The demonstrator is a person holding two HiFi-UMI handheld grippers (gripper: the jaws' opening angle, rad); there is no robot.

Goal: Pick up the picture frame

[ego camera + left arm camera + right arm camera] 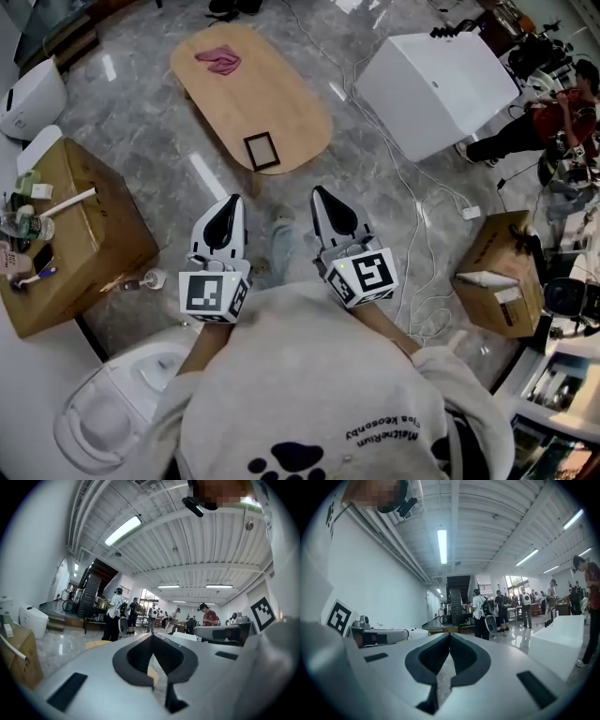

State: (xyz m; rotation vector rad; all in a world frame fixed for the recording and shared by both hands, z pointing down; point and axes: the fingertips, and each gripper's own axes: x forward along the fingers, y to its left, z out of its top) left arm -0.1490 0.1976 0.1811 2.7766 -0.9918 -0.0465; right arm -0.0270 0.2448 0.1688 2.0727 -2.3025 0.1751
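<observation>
picture frame, pink cloth on table — left hand-held gripper, right hand-held gripper closed

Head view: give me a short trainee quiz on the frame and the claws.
1. True or false: the frame lies flat on the table, near the end closest to the person.
2. What else lies on the table? A. pink cloth B. a bottle C. a mug
3. Fill in: the left claw and the right claw are both ____, holding nothing.
Key: 1 true; 2 A; 3 shut.
</observation>
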